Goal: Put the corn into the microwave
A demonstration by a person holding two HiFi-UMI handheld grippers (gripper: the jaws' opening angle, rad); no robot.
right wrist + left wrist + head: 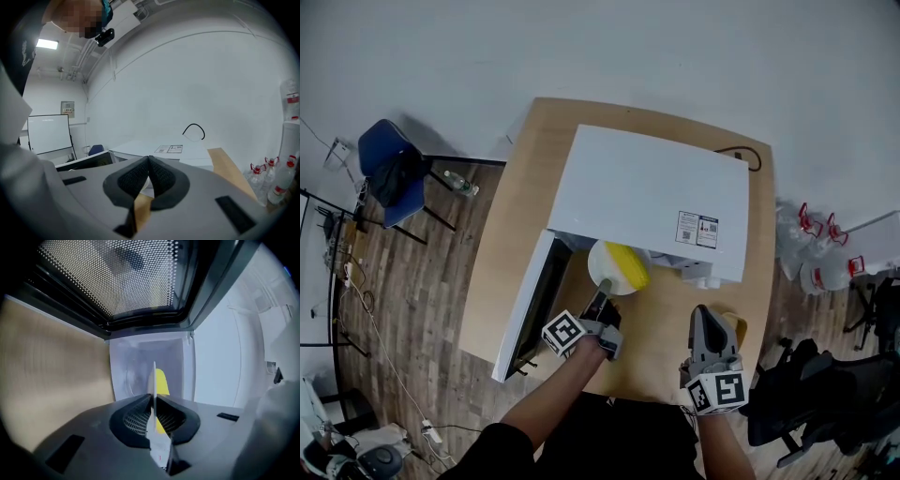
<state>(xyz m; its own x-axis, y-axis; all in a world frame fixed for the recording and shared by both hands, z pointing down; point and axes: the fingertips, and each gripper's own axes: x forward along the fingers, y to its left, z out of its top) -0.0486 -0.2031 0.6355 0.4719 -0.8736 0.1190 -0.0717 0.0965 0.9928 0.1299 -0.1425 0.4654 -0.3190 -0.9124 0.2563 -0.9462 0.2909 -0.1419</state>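
The white microwave (647, 197) stands on the wooden table (520, 216) with its door (532, 309) swung open toward the left. My left gripper (602, 292) is shut on the rim of a white plate (607, 270) that carries the yellow corn (628, 264), right at the oven's mouth. In the left gripper view the plate (154, 380) shows edge-on between the jaws, with the corn (161, 383) behind it, the cavity ahead and the perforated door (117, 277) overhead. My right gripper (705, 321) hovers over the table's front right, shut and empty (149, 159).
A black cable (750, 155) loops behind the microwave. A blue chair (389, 173) stands on the floor at left. Water bottles (816, 253) and a black chair (811, 394) are on the right. The bottles (276, 183) also show beside the table edge.
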